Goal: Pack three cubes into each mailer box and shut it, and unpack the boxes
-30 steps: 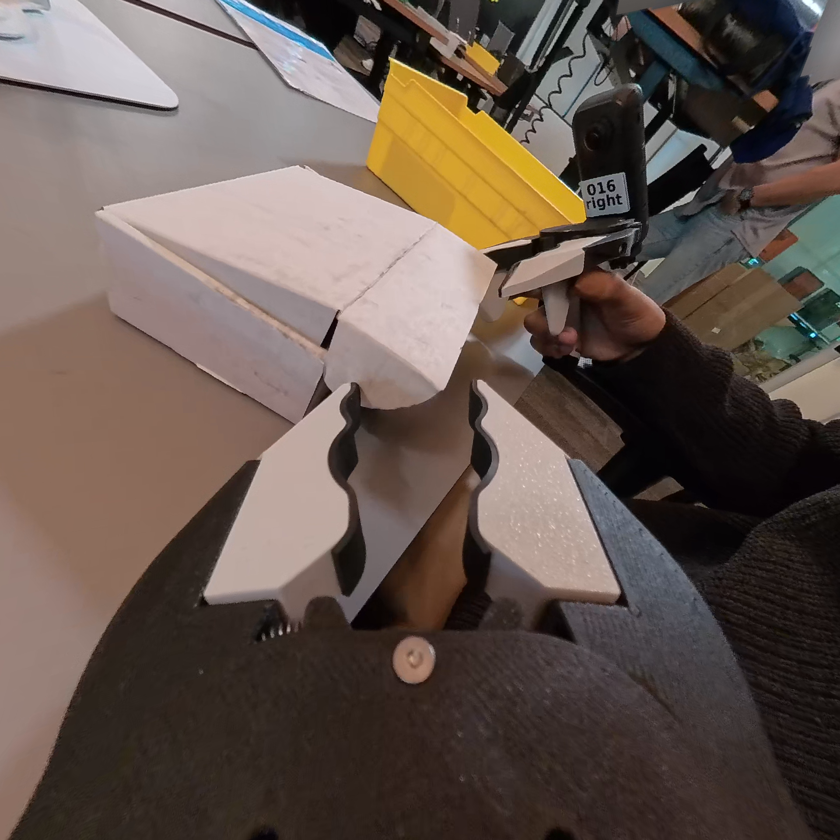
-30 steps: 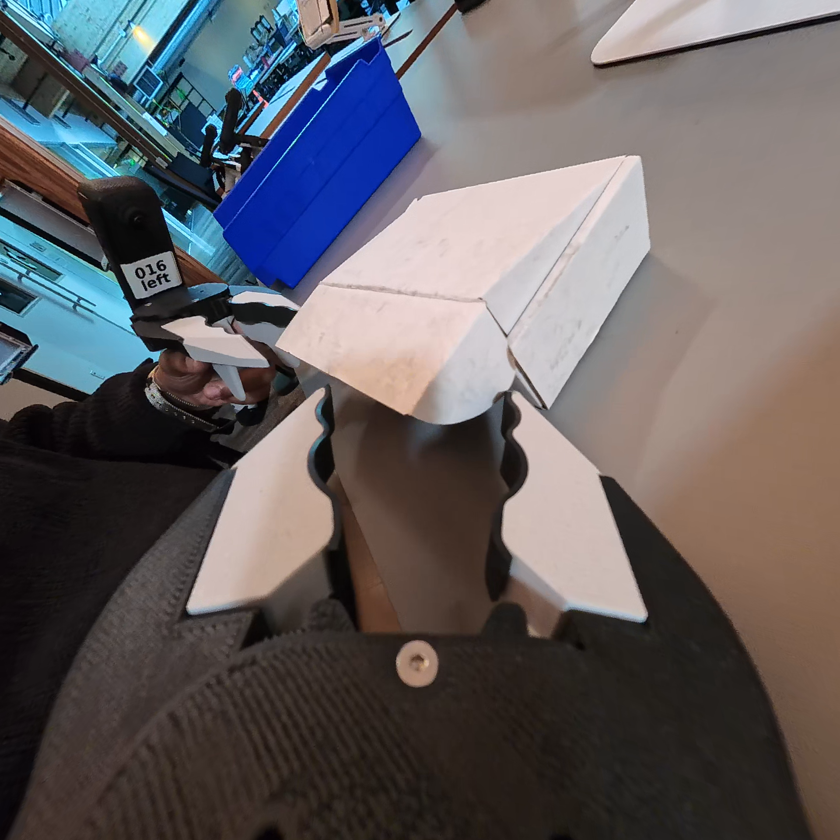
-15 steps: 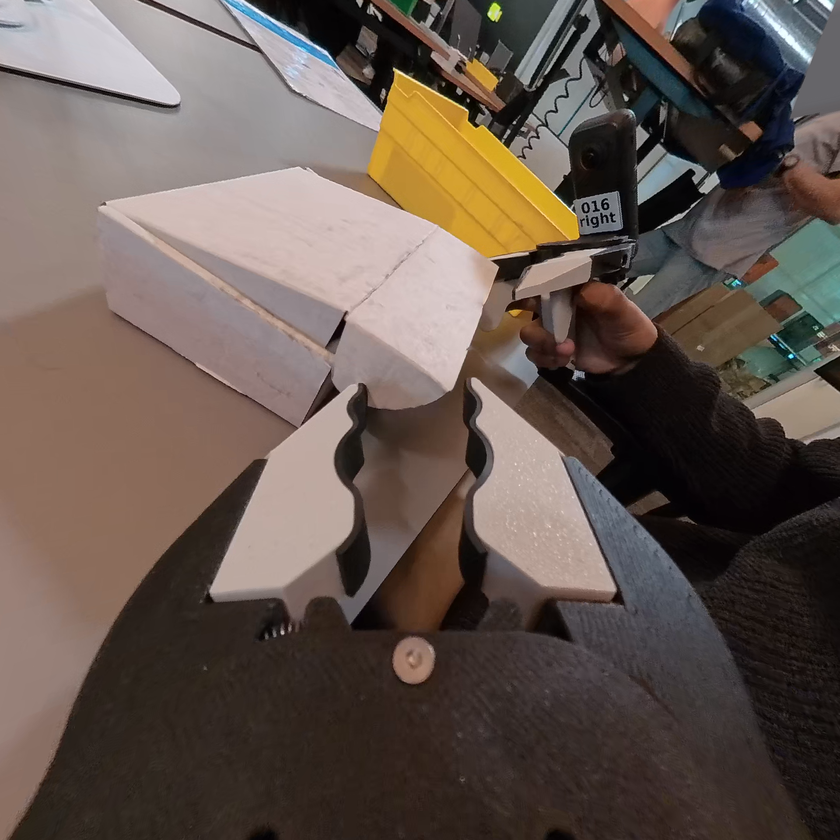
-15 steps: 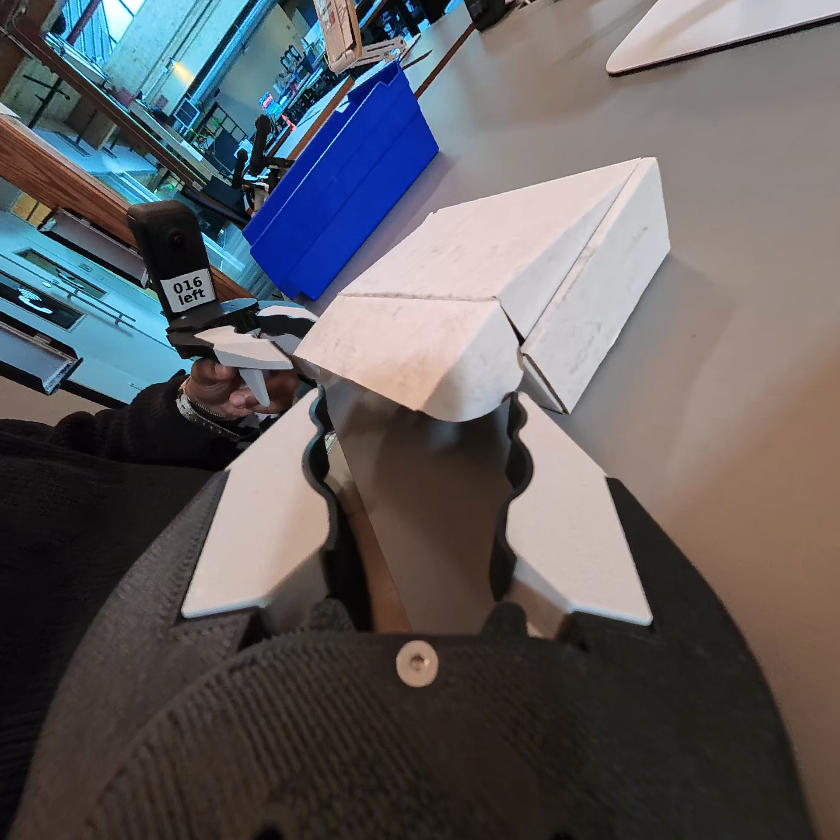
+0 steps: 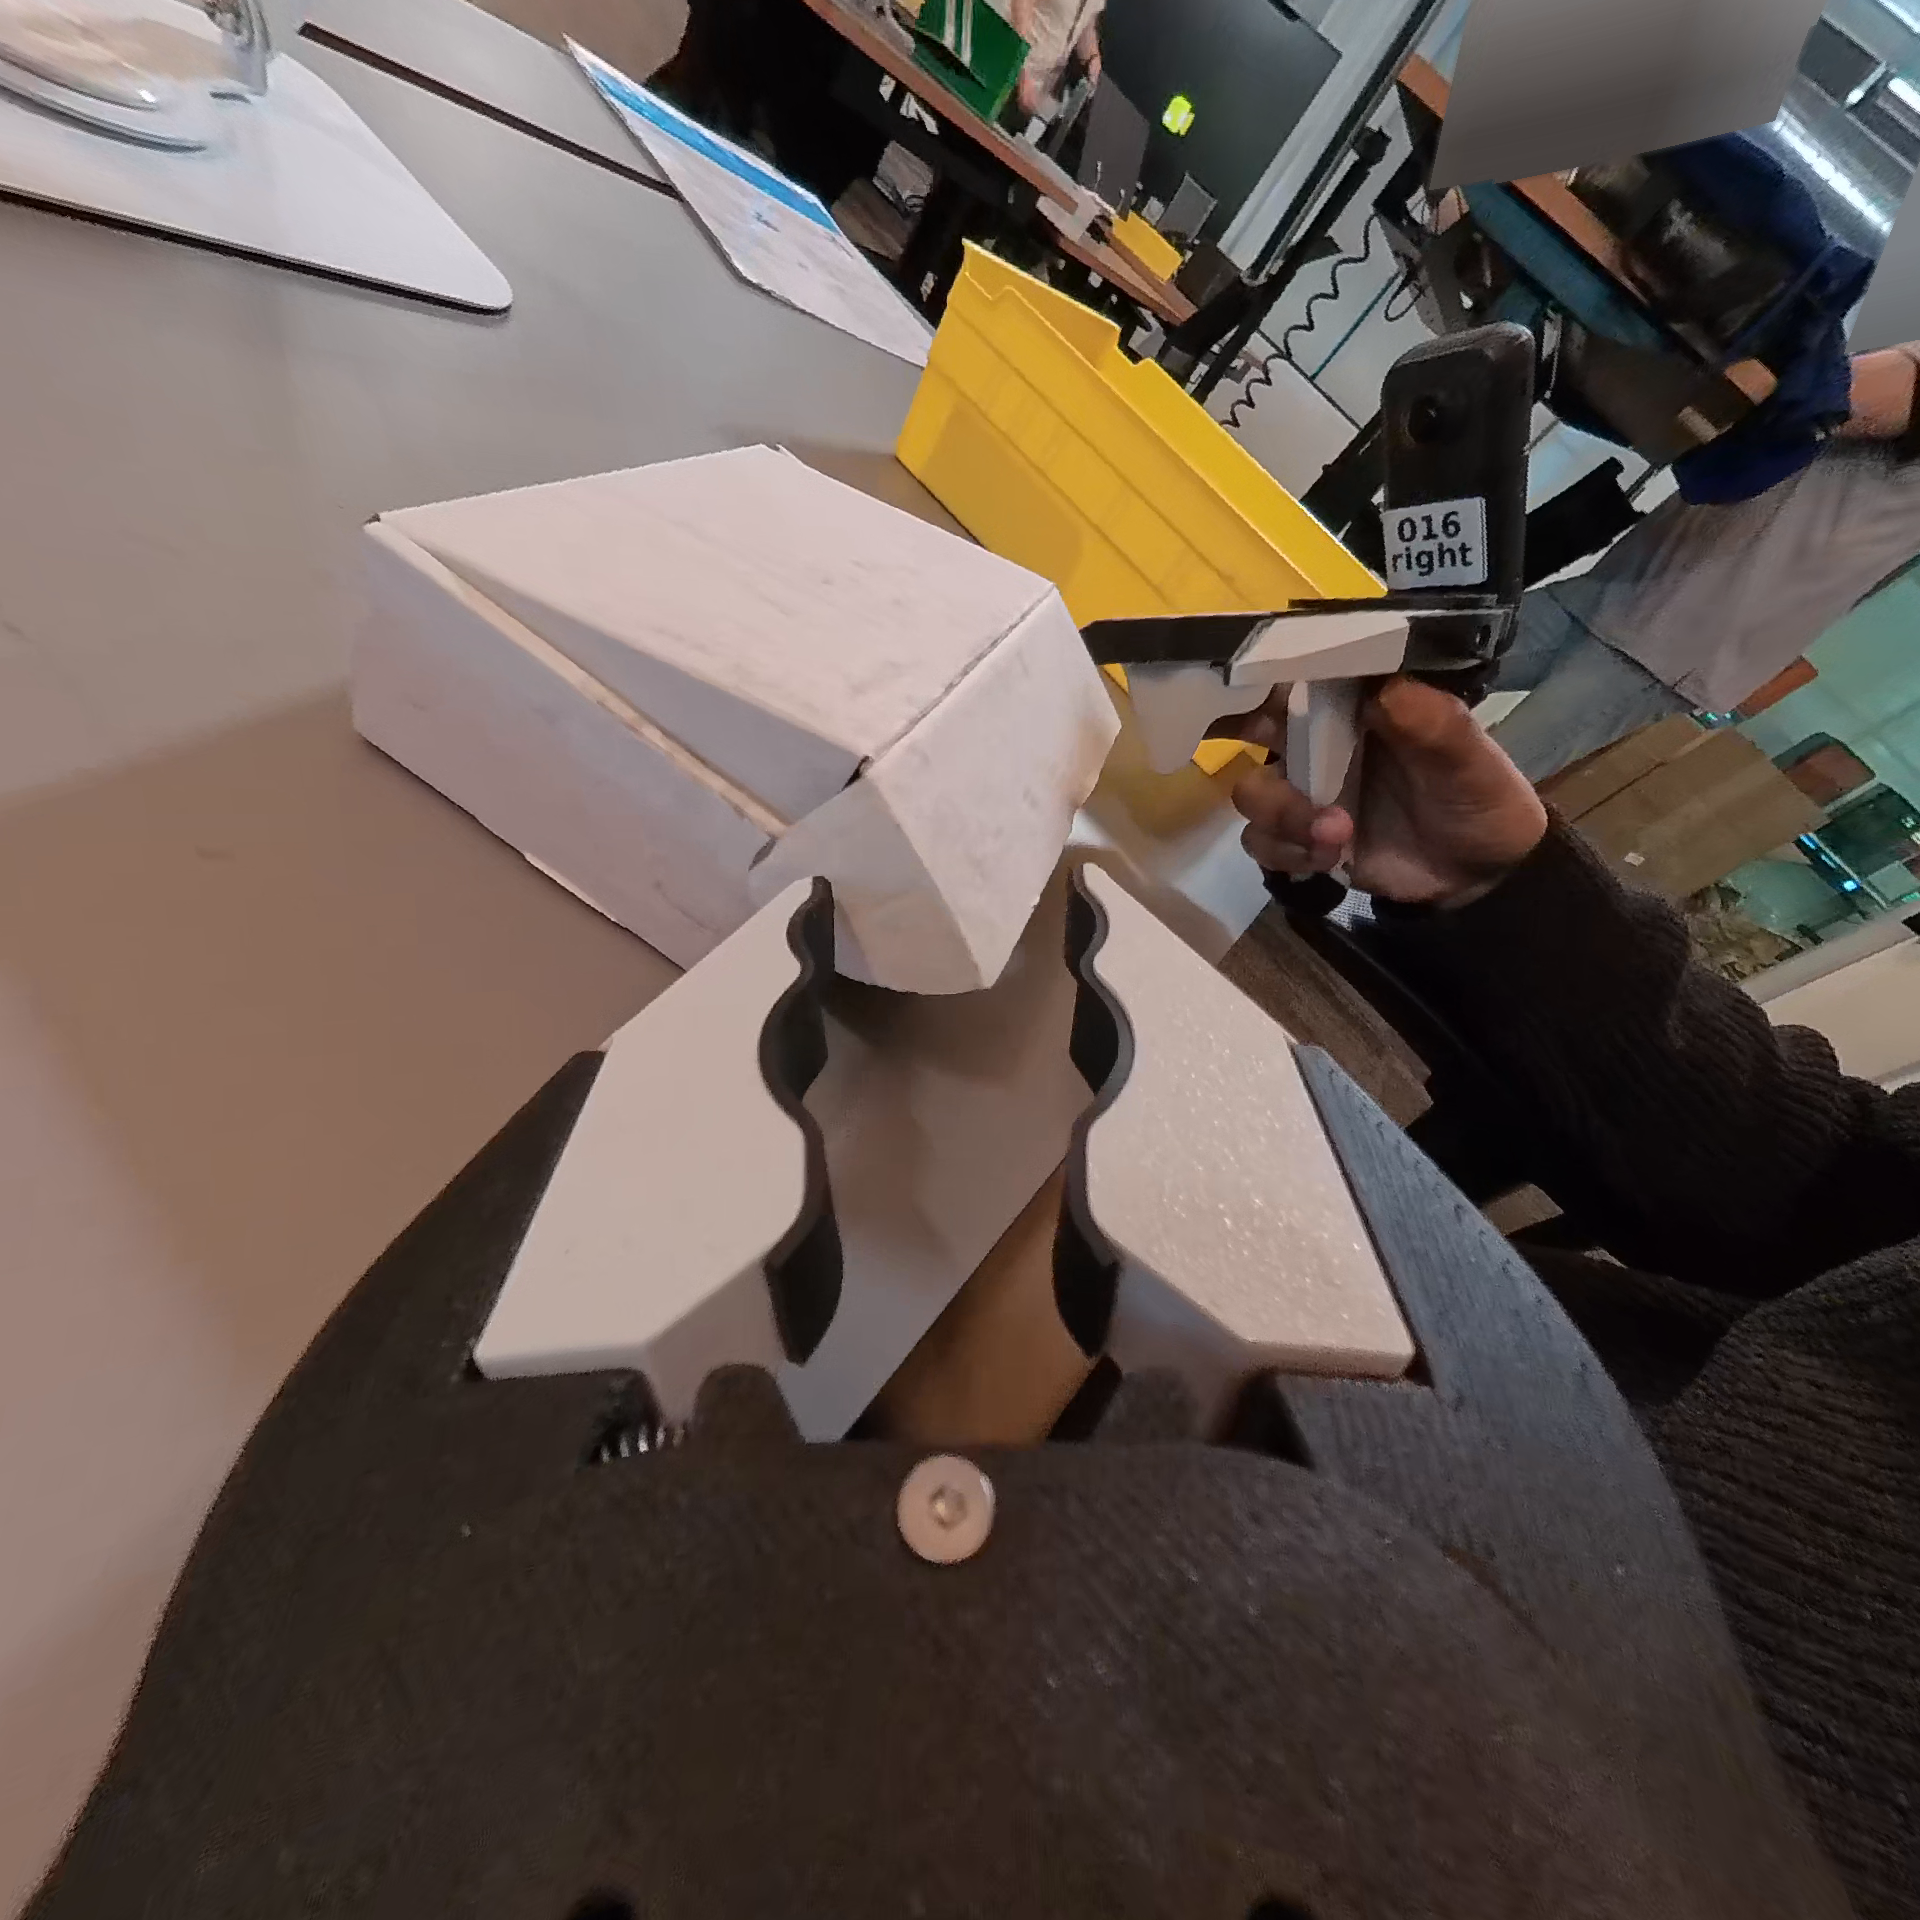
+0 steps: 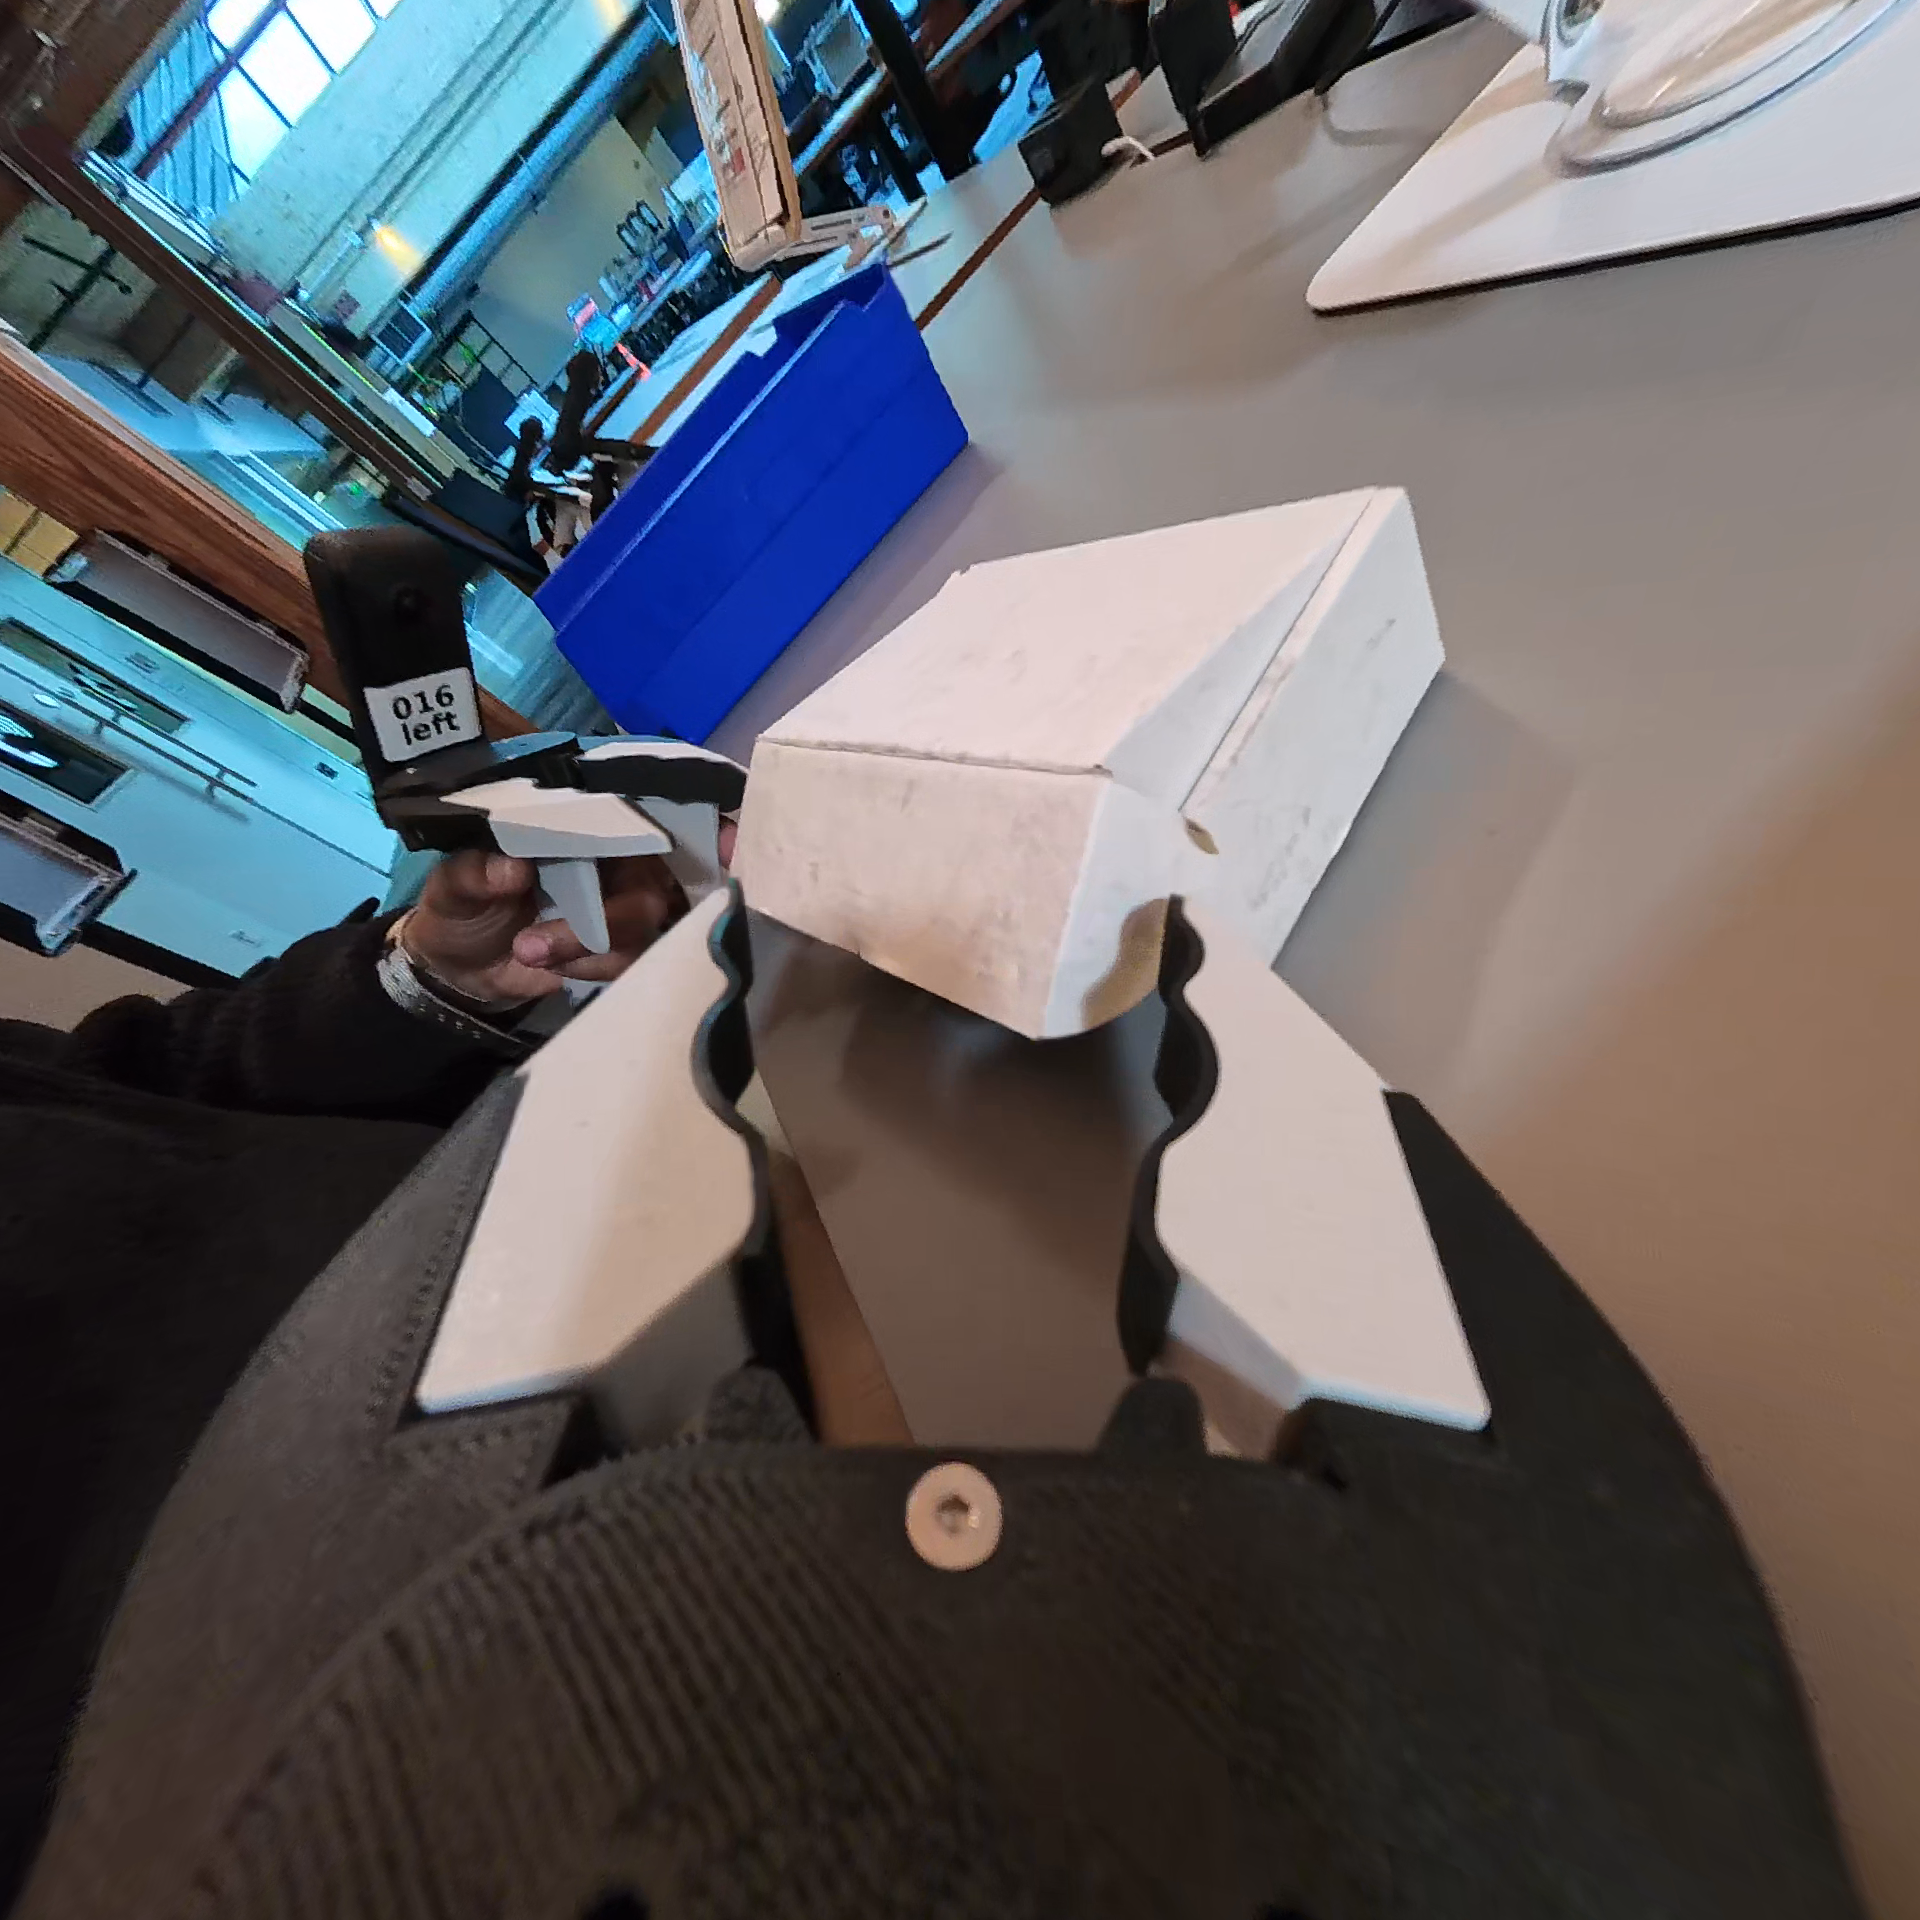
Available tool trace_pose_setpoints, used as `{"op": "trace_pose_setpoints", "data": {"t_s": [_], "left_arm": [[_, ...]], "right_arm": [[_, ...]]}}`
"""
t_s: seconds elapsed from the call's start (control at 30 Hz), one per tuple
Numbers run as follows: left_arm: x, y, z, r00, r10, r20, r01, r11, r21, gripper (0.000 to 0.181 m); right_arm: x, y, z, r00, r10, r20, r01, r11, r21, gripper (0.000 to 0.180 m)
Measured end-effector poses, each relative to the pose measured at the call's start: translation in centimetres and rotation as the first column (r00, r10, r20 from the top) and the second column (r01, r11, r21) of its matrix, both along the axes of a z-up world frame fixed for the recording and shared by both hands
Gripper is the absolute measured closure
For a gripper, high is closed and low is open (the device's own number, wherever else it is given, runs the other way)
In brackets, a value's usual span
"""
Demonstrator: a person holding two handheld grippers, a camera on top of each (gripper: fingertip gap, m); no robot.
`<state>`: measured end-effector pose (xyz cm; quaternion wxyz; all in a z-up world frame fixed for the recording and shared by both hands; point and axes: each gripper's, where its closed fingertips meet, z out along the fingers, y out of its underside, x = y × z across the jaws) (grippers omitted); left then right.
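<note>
A white mailer box (image 5: 582, 665) lies on the grey table, its lid slightly raised at the front and its front flap (image 5: 966, 810) bent steeply down. My left gripper (image 5: 951, 904) is open, with the flap's left end between its fingertips. My right gripper (image 6: 956, 914) is open at the flap's right end (image 6: 935, 862). Each gripper also shows in the other's view: the right one (image 5: 1132, 675) and the left one (image 6: 707, 795), both at the flap's ends. The box also shows in the right wrist view (image 6: 1299, 665). No cubes are in view.
A yellow bin (image 5: 1091, 499) stands behind the box on the right, a blue bin (image 6: 748, 540) on the left. A white mat (image 5: 260, 187) with a glass bowl (image 6: 1704, 73) lies at the back. The table edge runs just under the grippers. A person (image 5: 1766, 540) stands beyond the table.
The front flap has folded from nearly level with the lid to steeply downward. Both grippers have stayed open at its ends and tipped with it.
</note>
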<state>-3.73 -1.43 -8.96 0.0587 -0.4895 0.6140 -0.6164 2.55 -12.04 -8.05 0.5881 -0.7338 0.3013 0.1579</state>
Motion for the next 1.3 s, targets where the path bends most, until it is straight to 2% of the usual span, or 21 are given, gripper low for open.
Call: {"op": "trace_pose_setpoints", "data": {"t_s": [0.2,0.43,0.57,0.67,0.83,1.0,1.07,1.17,1.3], "left_arm": [[0.3,-0.1,-0.6,1.000,0.012,0.001,-0.012,0.998,0.055,0.139],[0.8,1.6,-0.6,0.996,0.083,0.017,-0.084,0.992,0.091,0.139],[1.4,3.1,-0.6,0.990,0.137,0.018,-0.138,0.987,0.086,0.138],[1.6,3.3,-0.6,0.990,0.138,0.006,-0.138,0.988,0.072,0.140],[1.7,3.3,-0.8,0.990,0.138,0.004,-0.137,0.988,0.077,0.140],[1.4,3.1,-0.7,0.993,0.119,-0.001,-0.119,0.991,0.068,0.138],[1.2,3.1,-0.6,0.994,0.111,0.000,-0.111,0.992,0.066,0.138],[1.0,3.1,-0.4,0.995,0.103,0.007,-0.104,0.993,0.061,0.138],[0.8,3.0,-0.2,0.995,0.095,0.010,-0.095,0.993,0.064,0.138]], "right_arm": [[-0.6,0.4,-1.2,0.994,0.020,0.110,-0.006,0.992,-0.127,0.111],[-2.7,1.0,-1.8,0.961,0.123,0.247,-0.054,0.961,-0.271,0.121],[-4.2,1.7,-1.7,0.957,0.175,0.232,-0.115,0.961,-0.250,0.126],[-4.0,1.6,-1.7,0.964,0.159,0.211,-0.110,0.967,-0.228,0.126],[-2.3,1.2,-1.1,0.975,0.068,0.213,-0.035,0.988,-0.154,0.108],[-3.3,2.4,-1.8,0.980,0.100,0.174,-0.075,0.986,-0.148,0.103],[-3.4,2.3,-2.2,0.973,0.115,0.200,-0.076,0.979,-0.191,0.108],[-3.7,1.9,-2.4,0.965,0.148,0.219,-0.092,0.965,-0.245,0.124],[-4.1,1.8,-2.4,0.966,0.168,0.199,-0.111,0.957,-0.268,0.124]]}}
